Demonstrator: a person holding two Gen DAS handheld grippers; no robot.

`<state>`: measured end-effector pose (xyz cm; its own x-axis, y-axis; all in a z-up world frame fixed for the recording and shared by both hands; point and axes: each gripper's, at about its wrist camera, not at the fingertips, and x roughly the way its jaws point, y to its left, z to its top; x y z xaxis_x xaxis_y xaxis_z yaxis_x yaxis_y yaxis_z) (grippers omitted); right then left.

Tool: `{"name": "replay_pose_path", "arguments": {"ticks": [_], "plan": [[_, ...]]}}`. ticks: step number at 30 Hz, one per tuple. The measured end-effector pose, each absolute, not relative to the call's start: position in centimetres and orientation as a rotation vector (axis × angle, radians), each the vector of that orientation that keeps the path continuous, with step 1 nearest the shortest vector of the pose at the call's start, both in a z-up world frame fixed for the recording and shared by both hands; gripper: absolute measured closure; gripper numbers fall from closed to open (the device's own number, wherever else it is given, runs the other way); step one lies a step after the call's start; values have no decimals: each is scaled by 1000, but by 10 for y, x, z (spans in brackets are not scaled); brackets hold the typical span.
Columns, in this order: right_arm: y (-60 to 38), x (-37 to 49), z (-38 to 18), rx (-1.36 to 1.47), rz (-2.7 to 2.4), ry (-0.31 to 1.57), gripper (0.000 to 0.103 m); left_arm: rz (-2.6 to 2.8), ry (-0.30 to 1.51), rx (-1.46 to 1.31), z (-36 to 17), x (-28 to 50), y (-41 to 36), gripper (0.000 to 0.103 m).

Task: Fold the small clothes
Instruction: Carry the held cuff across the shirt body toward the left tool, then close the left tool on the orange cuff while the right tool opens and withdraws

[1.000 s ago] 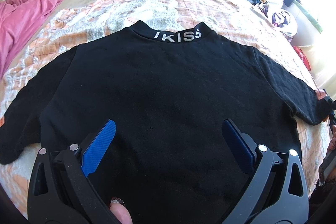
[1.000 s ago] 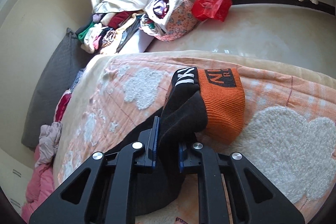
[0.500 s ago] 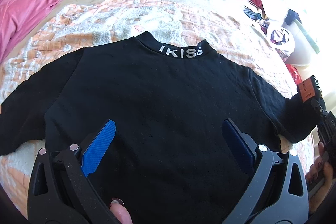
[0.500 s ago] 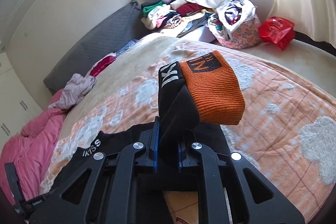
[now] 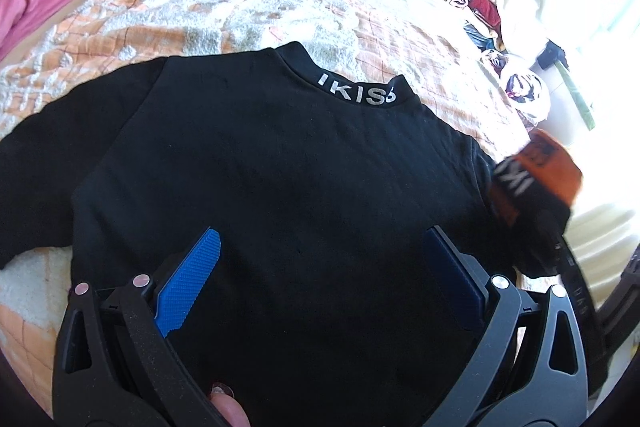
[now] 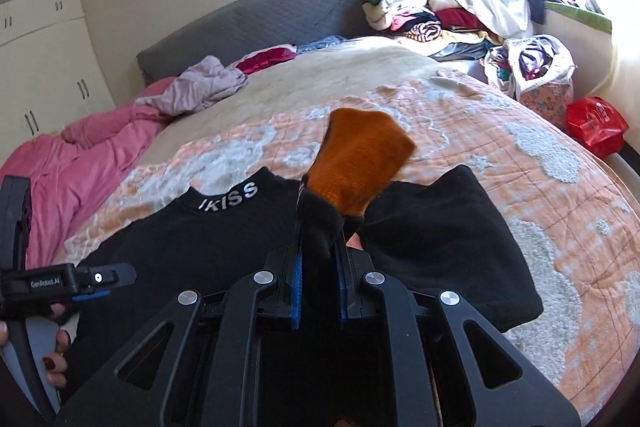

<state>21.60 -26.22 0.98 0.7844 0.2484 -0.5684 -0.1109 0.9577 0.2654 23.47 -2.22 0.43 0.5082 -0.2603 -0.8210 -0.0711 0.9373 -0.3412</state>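
A black sweater (image 5: 280,187) with "IKISS" on its collar lies spread flat on the orange-and-white bedspread (image 5: 248,15). My right gripper (image 6: 320,259) is shut on the black end of its right sleeve. The sleeve's orange cuff (image 6: 360,163) sticks up past the fingers, lifted above the sweater's chest. The upper sleeve (image 6: 448,239) lies bent back on the bed at the right. In the left wrist view the cuff (image 5: 540,167) appears blurred at the right edge. My left gripper (image 5: 322,239) hovers open over the sweater's lower body with nothing between its blue pads (image 5: 188,283).
A pink duvet (image 6: 80,163) and a mauve garment (image 6: 200,87) lie at the bed's far left. A pile of clothes (image 6: 424,15), a floral bag (image 6: 536,75) and a red bag (image 6: 596,119) sit at the far right. A grey headboard (image 6: 260,23) stands behind.
My right gripper has swung the orange-cuffed sleeve up from the bed's right edge and leftward over the sweater, rolling as it went. The left gripper shifted slightly and stayed open.
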Motion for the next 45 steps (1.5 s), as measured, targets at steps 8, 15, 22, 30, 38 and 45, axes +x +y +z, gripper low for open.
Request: {"name": "replay_pose_path", "arguments": {"ticks": [8, 15, 22, 30, 38, 45], "plan": [[-233, 221, -9, 169, 279, 729, 79, -158, 1065, -400, -6, 234, -26, 8], [-229, 216, -1, 206, 426, 757, 44, -190, 1084, -434, -10, 236, -33, 8], [-260, 212, 16, 275, 366, 718, 36, -256, 1088, -475, -16, 235, -43, 9], [-308, 213, 16, 348, 196, 727, 35, -361, 1168, -520, -36, 236, -76, 37], [-344, 211, 14, 455, 135, 717, 34, -374, 1174, -513, -44, 240, -101, 52], [-361, 213, 6, 531, 87, 727, 34, -408, 1162, -475, -40, 243, -111, 93]]}}
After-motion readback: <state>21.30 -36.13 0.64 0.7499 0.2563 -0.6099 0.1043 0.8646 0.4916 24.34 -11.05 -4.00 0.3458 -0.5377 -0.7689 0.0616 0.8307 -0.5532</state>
